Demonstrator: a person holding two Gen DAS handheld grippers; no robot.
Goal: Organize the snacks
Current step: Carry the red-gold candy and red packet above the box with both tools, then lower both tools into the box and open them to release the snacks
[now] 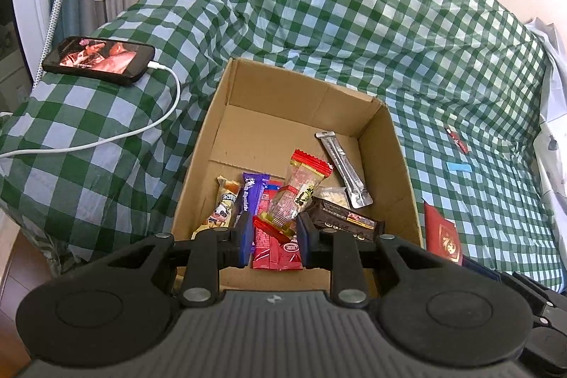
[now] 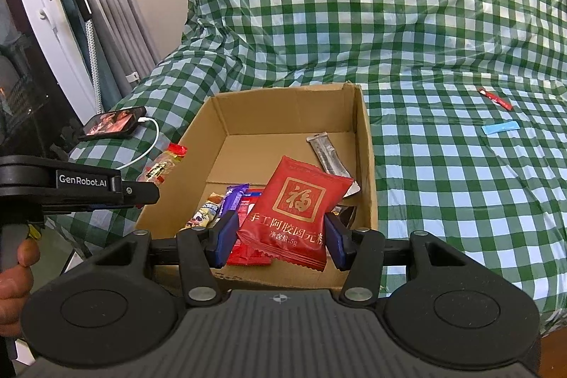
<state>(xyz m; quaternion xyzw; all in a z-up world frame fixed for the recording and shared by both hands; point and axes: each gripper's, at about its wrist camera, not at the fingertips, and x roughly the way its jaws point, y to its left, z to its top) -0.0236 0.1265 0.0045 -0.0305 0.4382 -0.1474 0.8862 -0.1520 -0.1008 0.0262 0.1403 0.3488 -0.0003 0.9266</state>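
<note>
L gripper (image 1: 273, 229) pinching clear candy pack (image 1: 297, 193) over box (image 1: 404, 186) near edge | R gripper (image 2: 280, 236) pinching red pouch (image 2: 297, 215) over box near-right corner | risk: both drop together, packs snag or slide out over near wall; loose sachets (image 2: 494, 98) left on bed far-right

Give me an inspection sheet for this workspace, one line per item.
Surface: green checked cloth, rumpled over a bed.
Job's things: open cardboard box holding several wrapped snacks, including a silver stick pack and a purple bar.
Clutter: small red sachet and blue strip lying loose on the cloth.
Grippers: left hand-held gripper shut on a clear red-ended candy; right hand-held gripper shut on a red packet; both above the box.
Cables: white charging cable plugged into a phone.
Surroundings: curtains, wall.
</note>
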